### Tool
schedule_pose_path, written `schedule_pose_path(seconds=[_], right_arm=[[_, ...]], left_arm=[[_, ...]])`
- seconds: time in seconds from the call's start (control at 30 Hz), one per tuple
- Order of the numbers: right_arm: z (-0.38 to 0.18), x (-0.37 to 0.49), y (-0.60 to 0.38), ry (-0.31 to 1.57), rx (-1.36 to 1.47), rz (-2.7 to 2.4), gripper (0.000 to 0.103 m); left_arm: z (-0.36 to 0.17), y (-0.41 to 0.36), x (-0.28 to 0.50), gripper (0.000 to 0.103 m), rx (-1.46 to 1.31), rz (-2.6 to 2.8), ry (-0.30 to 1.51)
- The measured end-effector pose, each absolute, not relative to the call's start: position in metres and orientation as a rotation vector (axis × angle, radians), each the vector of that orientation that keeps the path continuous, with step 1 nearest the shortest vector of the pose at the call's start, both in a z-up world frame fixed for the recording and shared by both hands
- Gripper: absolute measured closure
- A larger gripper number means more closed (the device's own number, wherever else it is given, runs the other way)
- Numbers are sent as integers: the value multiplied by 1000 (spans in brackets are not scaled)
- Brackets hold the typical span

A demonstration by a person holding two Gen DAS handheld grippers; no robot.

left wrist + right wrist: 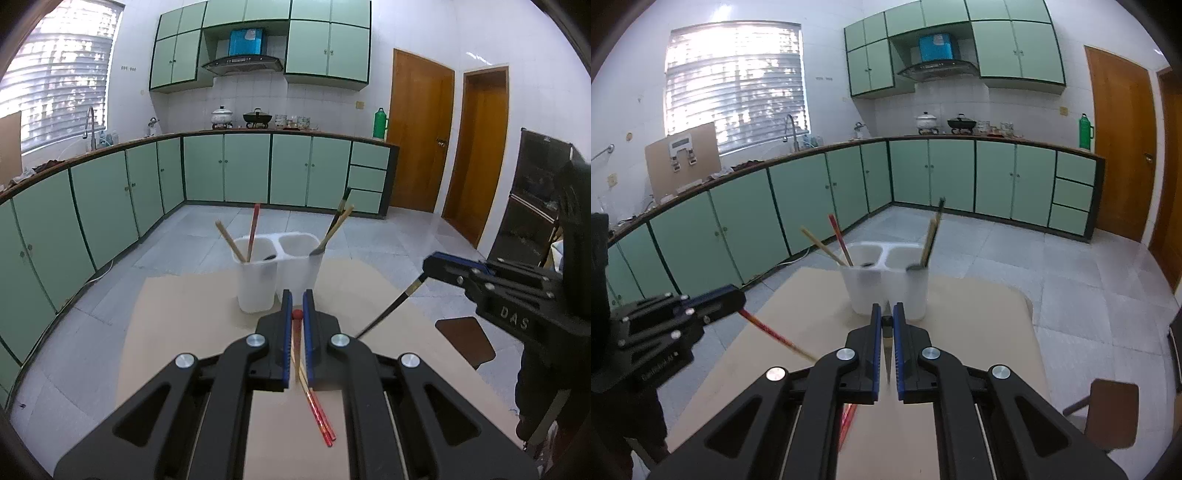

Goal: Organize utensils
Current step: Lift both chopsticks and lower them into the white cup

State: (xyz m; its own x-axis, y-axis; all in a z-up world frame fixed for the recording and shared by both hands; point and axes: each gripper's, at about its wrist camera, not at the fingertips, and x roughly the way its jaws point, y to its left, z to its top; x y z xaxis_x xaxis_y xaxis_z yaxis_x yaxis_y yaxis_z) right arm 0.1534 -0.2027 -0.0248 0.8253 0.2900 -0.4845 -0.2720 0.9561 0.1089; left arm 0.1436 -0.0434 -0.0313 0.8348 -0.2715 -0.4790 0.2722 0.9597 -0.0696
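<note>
A white two-cup utensil holder stands on the tan table. Its left cup holds a tan and a red chopstick, its right cup a tan and a black one. My left gripper is shut on a red chopstick, raised above the table just short of the holder. To its right, my right gripper is shut on a black chopstick, which slants down. A pair of red chopsticks lies on the table below.
A brown chair seat sits off the table's right edge. Green kitchen cabinets run along the far walls across a tiled floor. Two wooden doors are at the right.
</note>
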Motion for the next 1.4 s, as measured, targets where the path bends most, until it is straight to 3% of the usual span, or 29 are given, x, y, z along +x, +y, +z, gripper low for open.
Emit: schedule_pose_path(seconds=[0.53,0.93,1.13,1.4], right_arm=[[57,197,-211,399,80,361,97],[117,262,-210,253,63,301,97],[108,304,-202,249,48,275,97],[65,336,-186,317,34,261,97]], left_arm=[[23,-48,162,98,15,-342,375],[92,-74,234,98,37,-296,184],[88,-86,277,98,56,-247,159],[48,-84,322,98,57,-218,275]])
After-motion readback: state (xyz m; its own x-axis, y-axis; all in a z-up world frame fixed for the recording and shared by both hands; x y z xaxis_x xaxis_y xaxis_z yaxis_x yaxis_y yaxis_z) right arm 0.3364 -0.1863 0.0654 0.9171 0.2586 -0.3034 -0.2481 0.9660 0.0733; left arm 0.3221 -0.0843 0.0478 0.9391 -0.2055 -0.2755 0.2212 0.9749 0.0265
